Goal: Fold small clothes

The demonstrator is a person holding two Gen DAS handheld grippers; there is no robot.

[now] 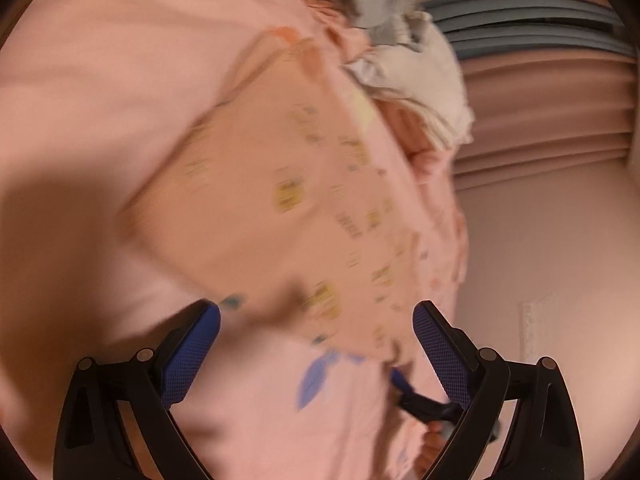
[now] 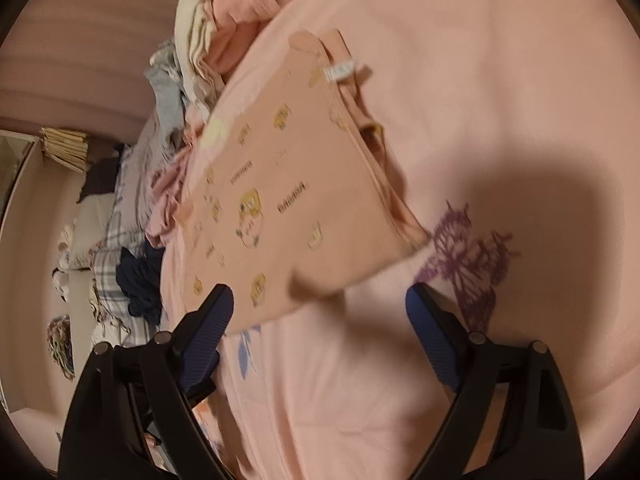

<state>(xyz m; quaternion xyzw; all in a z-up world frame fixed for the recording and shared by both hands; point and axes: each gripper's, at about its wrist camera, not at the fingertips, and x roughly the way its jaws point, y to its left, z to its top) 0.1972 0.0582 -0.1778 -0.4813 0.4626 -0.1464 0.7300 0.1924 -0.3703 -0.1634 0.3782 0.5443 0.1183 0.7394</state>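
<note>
A small peach garment (image 2: 288, 184) printed with yellow cartoon figures lies folded flat on the pink bedsheet (image 2: 500, 80); a white label shows at its far end. The same garment (image 1: 280, 200) fills the middle of the blurred left wrist view. My left gripper (image 1: 316, 320) is open just short of the garment's near edge, nothing between its blue pads. My right gripper (image 2: 320, 300) is also open over the near edge of the garment, its pads clear of the cloth. Part of the right gripper (image 1: 420, 400) shows low in the left wrist view.
A heap of unfolded clothes (image 2: 208, 48), cream, pink and grey, lies beyond the garment; it appears as a grey and white pile (image 1: 400, 40) in the left wrist view. A plaid cloth and dark garments (image 2: 136, 280) lie at the bed's left edge. Purple prints (image 2: 468, 252) mark the sheet.
</note>
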